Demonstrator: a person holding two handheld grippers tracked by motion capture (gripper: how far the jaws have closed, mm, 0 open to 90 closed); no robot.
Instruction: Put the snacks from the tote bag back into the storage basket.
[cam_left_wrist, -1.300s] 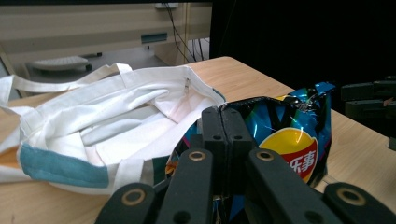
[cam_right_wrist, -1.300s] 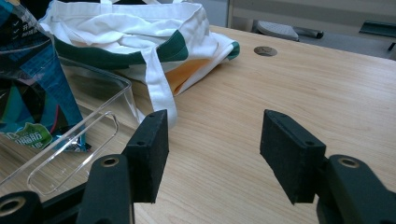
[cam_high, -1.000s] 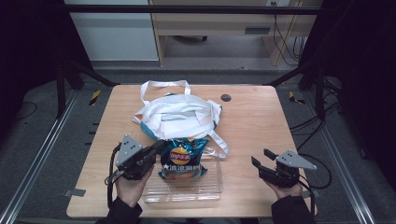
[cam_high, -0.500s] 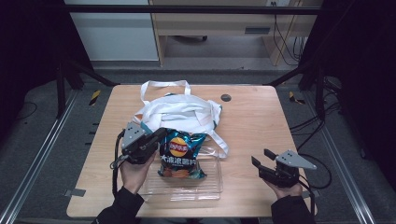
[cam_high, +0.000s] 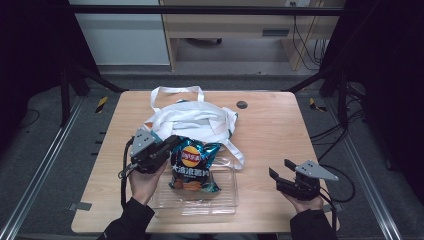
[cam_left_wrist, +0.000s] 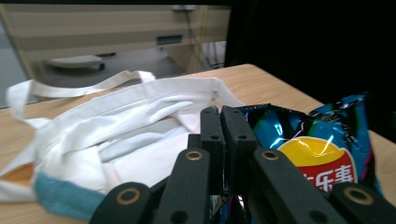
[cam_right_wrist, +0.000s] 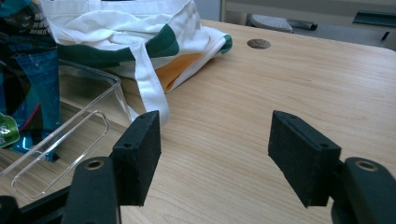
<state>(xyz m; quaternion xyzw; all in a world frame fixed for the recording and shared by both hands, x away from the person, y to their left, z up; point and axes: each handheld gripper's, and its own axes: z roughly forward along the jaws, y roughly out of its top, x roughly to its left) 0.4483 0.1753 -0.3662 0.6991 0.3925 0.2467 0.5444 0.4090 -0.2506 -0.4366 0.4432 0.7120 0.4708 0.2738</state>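
A blue chip bag (cam_high: 192, 165) with a yellow and red logo hangs over the clear plastic tray (cam_high: 222, 202) near the table's front edge. My left gripper (cam_high: 169, 147) is shut on the bag's top left corner; in the left gripper view its jaws (cam_left_wrist: 222, 123) meet on the blue foil of the chip bag (cam_left_wrist: 322, 154). Behind lies a crumpled white tote bag (cam_high: 192, 120) with teal trim and long straps, also the white tote bag (cam_left_wrist: 121, 126). My right gripper (cam_high: 281, 172) rests open at the front right, holding nothing (cam_right_wrist: 215, 154).
The tray's clear rim (cam_right_wrist: 79, 135) and the tote's strap (cam_right_wrist: 149, 88) lie left of my right gripper. A round dark grommet (cam_high: 242, 104) sits in the tabletop at the back. Bare wood (cam_high: 285, 130) stretches to the right. A desk and cables stand beyond the table.
My left gripper has lifted the chip bag up out of the tray and carried it slightly back toward the tote bag. The right gripper has stayed still.
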